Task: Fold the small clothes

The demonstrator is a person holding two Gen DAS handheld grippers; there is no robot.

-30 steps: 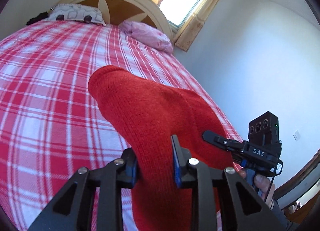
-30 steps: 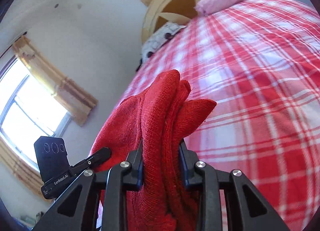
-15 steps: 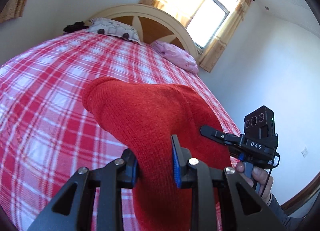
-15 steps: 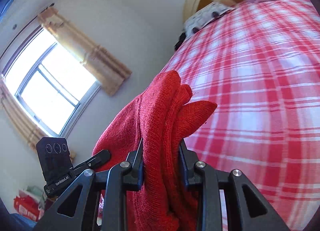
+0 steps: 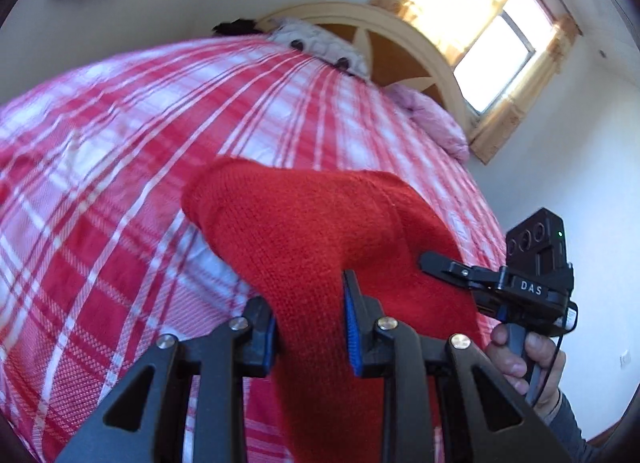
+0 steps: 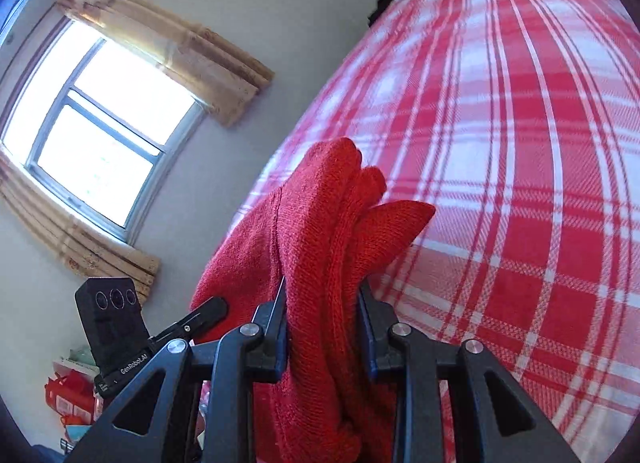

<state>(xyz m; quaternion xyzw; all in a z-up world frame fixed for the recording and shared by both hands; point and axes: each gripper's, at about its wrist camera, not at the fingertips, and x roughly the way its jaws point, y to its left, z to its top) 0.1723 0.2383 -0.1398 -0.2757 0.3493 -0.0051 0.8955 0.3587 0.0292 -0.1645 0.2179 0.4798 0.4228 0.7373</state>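
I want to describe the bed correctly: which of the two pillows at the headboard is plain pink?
The pink pillow, lying on the window side of the headboard. The other pillow is white with dark spots and lies nearer the middle of the headboard.

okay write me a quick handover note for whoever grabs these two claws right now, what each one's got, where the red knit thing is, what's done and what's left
Left claw: shut on the red knit garment.
Right claw: shut on a bunched part of the same garment.
Where: garment is held up between both claws above the red plaid bed; not laid out.
Done: garment picked up with both claws.
Left: probably lay it flat on the bed, fold it, release.
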